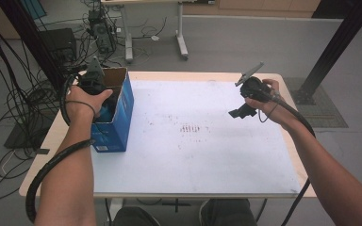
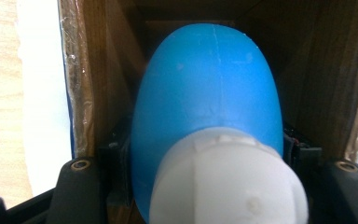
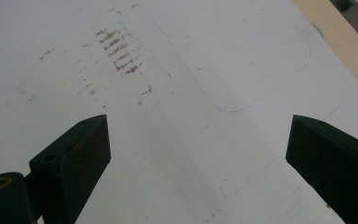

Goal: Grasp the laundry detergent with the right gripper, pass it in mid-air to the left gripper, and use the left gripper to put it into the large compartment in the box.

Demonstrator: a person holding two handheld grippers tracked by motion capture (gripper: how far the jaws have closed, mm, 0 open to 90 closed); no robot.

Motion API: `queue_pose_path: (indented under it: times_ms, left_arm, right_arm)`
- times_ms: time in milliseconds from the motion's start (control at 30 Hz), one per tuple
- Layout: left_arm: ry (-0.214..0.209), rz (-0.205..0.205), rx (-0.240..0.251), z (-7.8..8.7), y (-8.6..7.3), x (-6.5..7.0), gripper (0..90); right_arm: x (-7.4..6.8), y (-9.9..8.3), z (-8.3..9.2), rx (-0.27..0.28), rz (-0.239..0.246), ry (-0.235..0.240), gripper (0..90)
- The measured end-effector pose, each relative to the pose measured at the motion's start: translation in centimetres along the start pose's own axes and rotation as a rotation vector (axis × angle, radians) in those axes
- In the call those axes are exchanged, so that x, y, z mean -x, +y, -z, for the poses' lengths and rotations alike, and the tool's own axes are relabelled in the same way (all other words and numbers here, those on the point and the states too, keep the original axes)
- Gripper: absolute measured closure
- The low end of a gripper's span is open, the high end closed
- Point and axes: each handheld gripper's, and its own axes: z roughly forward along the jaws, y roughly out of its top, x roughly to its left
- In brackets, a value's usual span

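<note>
Forearms: both in from the bottom of the high view, one hand on each gripper, cable trailing from each.
Left gripper (image 1: 94,84): at the left side of the surface, pointing down into the open top of the blue box (image 1: 120,117).
Left jaws: clamped on a blue bottle (image 2: 207,98), black pads pressed against its two sides in the left gripper view.
Blue bottle: smooth rounded blue body with a white ridged cap (image 2: 228,182) at the near end; body reaching away into the box interior; sits inside the box, between the brown cardboard walls (image 2: 335,79).
Blue box: upright at the left edge of the white sheet (image 1: 202,136), top flaps open, brown inside, blue outside with a small printed label low on the near face.
Right gripper (image 1: 243,111): held above the right part of the surface, well apart from the box, tilted down toward the sheet.
Right jaws: wide apart, nothing between them; bare sheet below in the right gripper view.
White sheet: covers most of the surface; patch of brownish smudges (image 3: 119,53) near the middle, faint pencil outlines to the right of them.
Surface (image 1: 52,141): pale wood rim showing round the sheet.
Farther off: grey floor, tangle of black cables (image 1: 14,94) at the left, legs of another table (image 1: 155,33) beyond, black post (image 1: 334,42) at the right.
</note>
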Motion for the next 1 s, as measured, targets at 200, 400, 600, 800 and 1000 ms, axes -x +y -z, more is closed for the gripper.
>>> queue_pose_path:
  times_ms: [200, 400, 600, 800, 1000]
  left_arm:
    - [0.002, -0.001, 0.000, -0.01, 0.03, 0.02, 36.6]
    - [0.006, -0.001, 0.005, -0.04, -0.03, 0.14, 36.6]
    - [0.008, -0.001, 0.001, -0.02, -0.02, 0.18, 36.6]
    - [0.011, -0.004, -0.001, -0.01, 0.02, 0.27, 36.6]
    - [0.010, -0.002, 0.002, -0.02, -0.03, 0.26, 36.6]
  right_arm:
    - [0.10, -0.07, 0.03, -0.001, -0.003, -0.002, 6.4]
    - [0.19, -0.16, -0.04, -0.007, -0.003, 0.001, 6.4]
    - [0.30, -0.09, 0.15, -0.007, 0.000, -0.003, 6.4]
    - [0.56, -0.14, 0.42, -0.004, -0.008, -0.010, 6.4]
    - [0.61, -0.27, 0.41, -0.008, -0.008, -0.012, 6.4]
